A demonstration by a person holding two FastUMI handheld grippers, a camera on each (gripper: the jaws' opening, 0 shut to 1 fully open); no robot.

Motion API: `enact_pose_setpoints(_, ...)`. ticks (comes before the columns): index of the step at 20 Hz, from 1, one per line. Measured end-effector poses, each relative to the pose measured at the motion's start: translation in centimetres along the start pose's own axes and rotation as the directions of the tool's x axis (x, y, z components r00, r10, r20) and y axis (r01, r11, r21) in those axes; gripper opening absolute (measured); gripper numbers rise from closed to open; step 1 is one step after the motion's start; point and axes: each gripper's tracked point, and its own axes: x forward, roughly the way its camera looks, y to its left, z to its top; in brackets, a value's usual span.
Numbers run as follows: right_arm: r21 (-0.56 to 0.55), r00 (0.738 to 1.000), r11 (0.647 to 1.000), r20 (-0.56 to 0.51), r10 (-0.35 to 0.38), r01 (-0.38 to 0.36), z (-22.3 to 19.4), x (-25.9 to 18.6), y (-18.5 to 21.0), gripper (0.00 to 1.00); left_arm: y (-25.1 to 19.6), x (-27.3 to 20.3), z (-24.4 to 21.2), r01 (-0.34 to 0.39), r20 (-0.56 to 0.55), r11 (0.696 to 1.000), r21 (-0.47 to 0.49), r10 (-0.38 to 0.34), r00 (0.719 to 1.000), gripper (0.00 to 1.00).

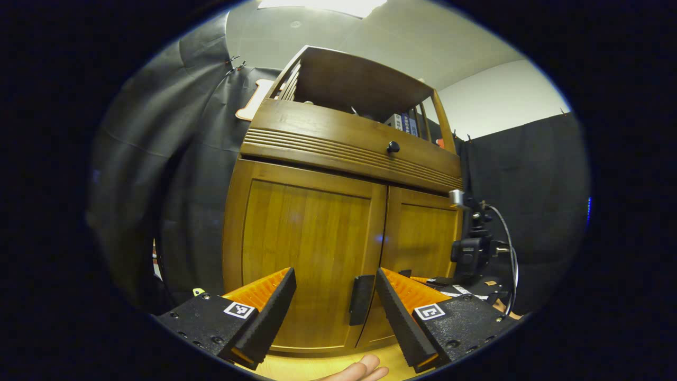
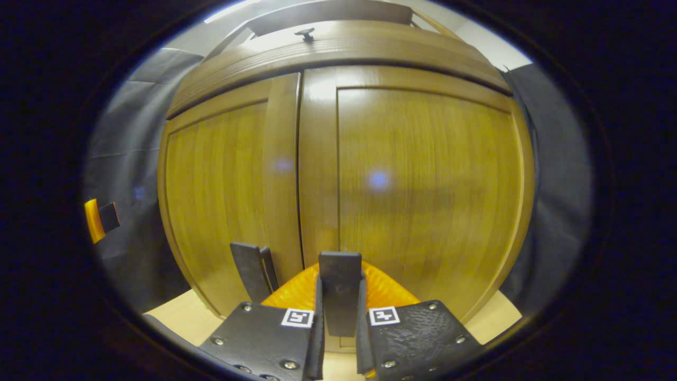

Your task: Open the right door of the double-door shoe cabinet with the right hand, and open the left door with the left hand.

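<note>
The wooden shoe cabinet [image 1: 317, 233] stands close ahead with both doors flush. My left gripper [image 1: 334, 317] is open. The left door's dark handle [image 1: 361, 299] sits between its fingers, closer to the right-hand one, and neither finger touches it. In the right gripper view my right gripper [image 2: 340, 286] is shut on the right door's handle [image 2: 340, 304], both fingers pressing its sides. The left door's handle [image 2: 254, 270] stands just left of it. In the left gripper view the right gripper [image 1: 418, 278] appears low against the right door [image 1: 423, 238].
Above the doors runs a drawer with a round knob [image 1: 392, 147], topped by an open shelf holding books [image 1: 404, 124]. Black cloth hangs on both sides. A pale wooden surface [image 1: 317, 365] lies under the cabinet; fingers of a hand [image 1: 359, 370] show at the bottom edge.
</note>
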Motion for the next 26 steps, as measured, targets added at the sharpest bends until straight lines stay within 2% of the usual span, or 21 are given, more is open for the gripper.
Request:
enact_pose_setpoints(2,-0.002,0.999,0.999,-0.002,0.035,-0.035,0.4,-0.5,-0.1,0.24,-0.6,-0.4,0.3,0.013,0.016,1.000,0.012,-0.014,1.000,0.94)
enact_pose_setpoints(3,0.001,0.999,0.999,-0.003,0.044,-0.044,0.6,-0.7,-0.1,0.27,-0.6,-0.6,0.3,0.011,0.021,1.000,0.016,-0.012,1.000,0.94)
enact_pose_setpoints(7,-0.010,0.997,0.996,-0.009,0.083,-0.083,1.4,-0.9,0.0,0.24,-0.9,-0.5,-0.1,0.006,0.011,1.000,0.030,-0.006,1.000,0.94)
enact_pose_setpoints(8,-0.008,0.996,0.996,-0.010,0.094,-0.094,1.4,-1.1,-0.1,0.24,-1.0,-0.4,-0.2,0.007,0.007,0.999,0.034,-0.007,1.000,0.91)
enact_pose_setpoints(9,-0.007,0.995,0.995,-0.011,0.103,-0.103,1.5,-1.3,-0.2,0.24,-1.1,-0.1,-0.4,0.009,0.002,0.999,0.036,-0.009,1.000,0.94)
enact_pose_setpoints(13,-0.008,0.991,0.991,-0.017,0.134,-0.134,2.1,-2.1,-0.1,0.24,-1.5,0.2,-0.7,0.012,-0.008,0.998,0.055,-0.012,1.000,0.94)
enact_pose_setpoints(18,0.022,0.977,0.977,-0.011,0.213,-0.212,3.0,-3.5,-0.1,0.24,-2.3,1.0,-1.8,0.036,-0.042,0.996,0.076,-0.033,0.999,0.94)
enact_pose_setpoints(23,0.022,0.975,0.974,0.001,0.223,-0.223,3.4,-5.5,-1.0,0.24,-2.5,1.6,-2.8,0.021,-0.065,0.995,0.102,-0.014,0.998,0.94)
enact_pose_setpoints(24,0.025,0.974,0.974,0.000,0.226,-0.226,3.2,-6.2,-1.4,0.27,-2.5,1.7,-2.8,0.017,-0.063,0.995,0.100,-0.011,0.998,0.94)
enact_pose_setpoints(25,0.025,0.974,0.974,0.002,0.227,-0.227,3.1,-6.8,-1.8,0.24,-2.5,1.8,-2.8,0.017,-0.063,0.995,0.094,-0.011,0.998,0.94)
enact_pose_setpoints(26,0.026,0.974,0.974,0.002,0.226,-0.226,3.1,-7.4,-2.3,0.24,-2.5,1.8,-2.8,0.016,-0.065,0.996,0.092,-0.011,0.998,0.88)
